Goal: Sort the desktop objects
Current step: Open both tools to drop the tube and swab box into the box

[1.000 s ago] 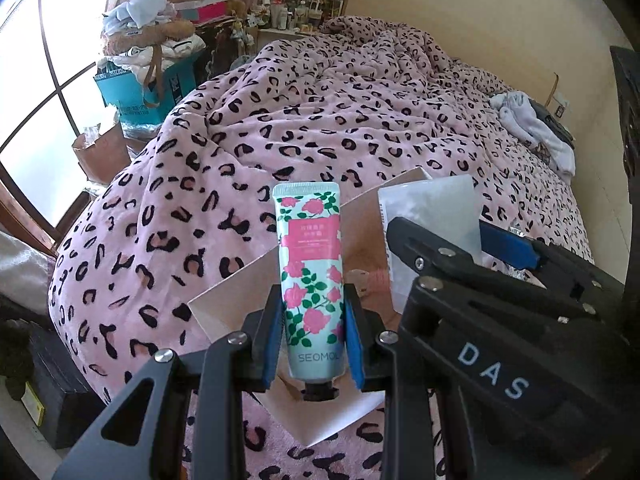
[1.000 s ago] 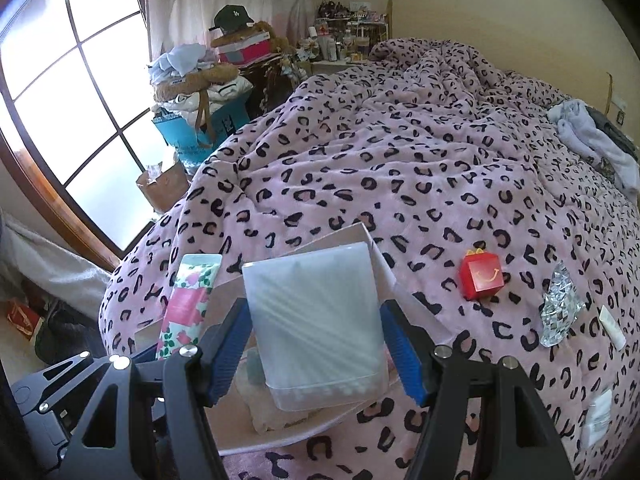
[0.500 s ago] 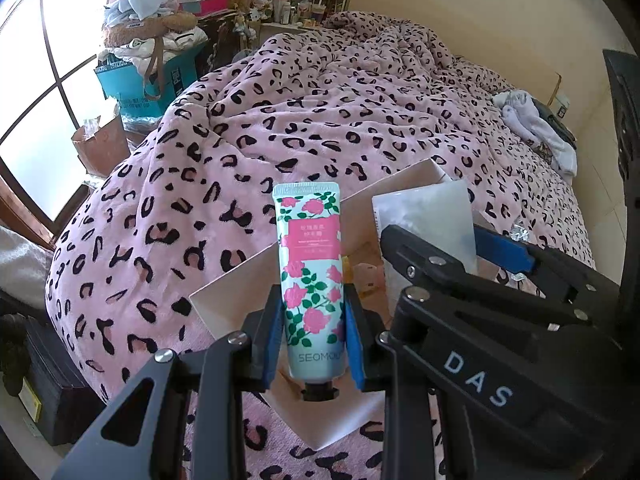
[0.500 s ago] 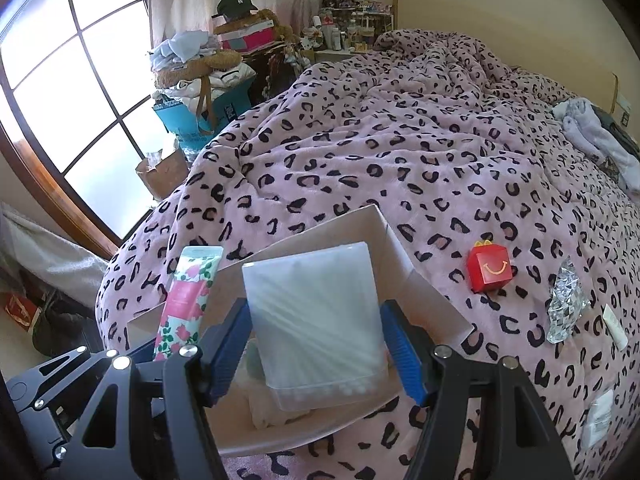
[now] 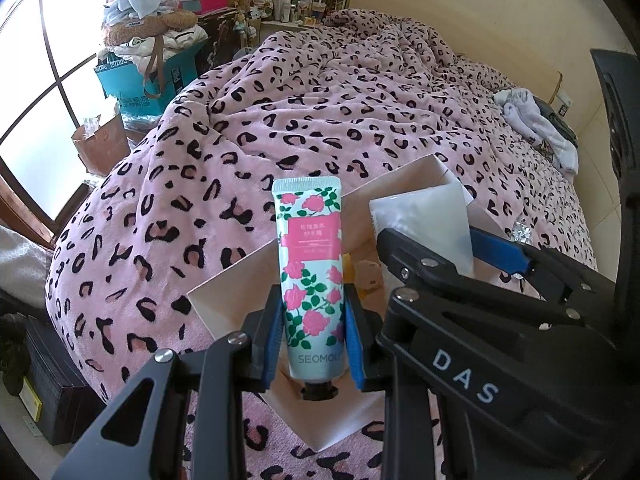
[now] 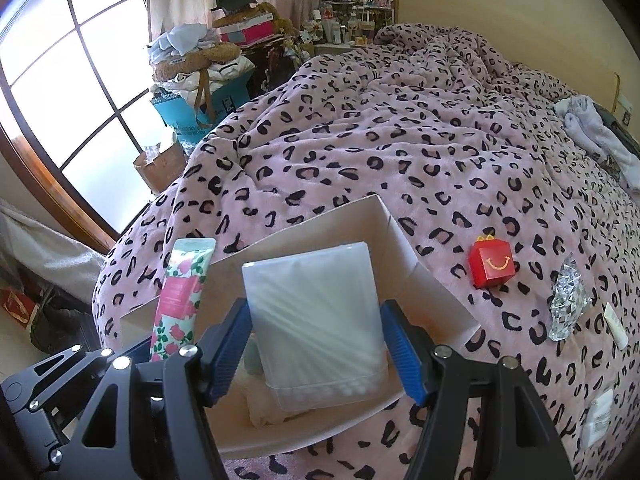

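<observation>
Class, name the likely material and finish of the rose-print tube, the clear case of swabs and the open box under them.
Rose-print tube: probably soft plastic, glossy printed skin, flat crimped end.
Clear case: likely rigid plastic, frosted and translucent; white swab tips show through.
Open box: seemingly thin cardboard, matte cream, with folded walls.

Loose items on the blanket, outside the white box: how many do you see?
4: red box, crinkled foil piece, a small white stick beside it, a white packet nearer the camera. Others may be hidden.
</observation>
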`<state>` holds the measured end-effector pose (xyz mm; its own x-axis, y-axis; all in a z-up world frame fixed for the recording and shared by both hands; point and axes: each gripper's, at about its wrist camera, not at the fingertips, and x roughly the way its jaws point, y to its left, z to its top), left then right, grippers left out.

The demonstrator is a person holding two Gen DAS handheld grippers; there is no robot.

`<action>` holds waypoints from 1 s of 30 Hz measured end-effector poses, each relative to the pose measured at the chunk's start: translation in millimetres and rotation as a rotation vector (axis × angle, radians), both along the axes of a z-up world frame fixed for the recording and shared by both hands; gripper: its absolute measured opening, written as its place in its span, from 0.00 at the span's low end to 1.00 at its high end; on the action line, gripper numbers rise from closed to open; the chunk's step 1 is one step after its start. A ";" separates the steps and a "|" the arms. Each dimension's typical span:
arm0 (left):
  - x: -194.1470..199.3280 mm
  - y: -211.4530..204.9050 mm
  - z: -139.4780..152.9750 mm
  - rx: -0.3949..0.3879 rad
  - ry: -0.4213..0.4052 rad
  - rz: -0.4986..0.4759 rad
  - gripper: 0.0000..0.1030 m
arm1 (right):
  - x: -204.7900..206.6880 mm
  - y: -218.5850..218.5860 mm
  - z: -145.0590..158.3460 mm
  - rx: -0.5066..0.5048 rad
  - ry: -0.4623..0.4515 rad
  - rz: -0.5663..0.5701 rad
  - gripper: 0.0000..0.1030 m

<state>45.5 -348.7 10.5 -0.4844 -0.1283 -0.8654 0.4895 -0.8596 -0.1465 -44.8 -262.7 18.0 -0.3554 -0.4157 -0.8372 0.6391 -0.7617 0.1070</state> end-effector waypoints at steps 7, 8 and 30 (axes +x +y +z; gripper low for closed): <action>-1.2 0.4 -4.4 0.005 -0.009 0.001 0.27 | -0.4 -0.1 -2.4 0.003 -0.007 -0.003 0.66; -1.2 0.4 -4.8 0.005 -0.010 0.002 0.27 | -0.6 0.0 -2.6 0.004 -0.008 -0.004 0.66; 0.9 -2.0 -6.6 -0.006 -0.023 0.014 0.29 | -2.6 -2.7 -1.7 0.014 -0.020 0.004 0.66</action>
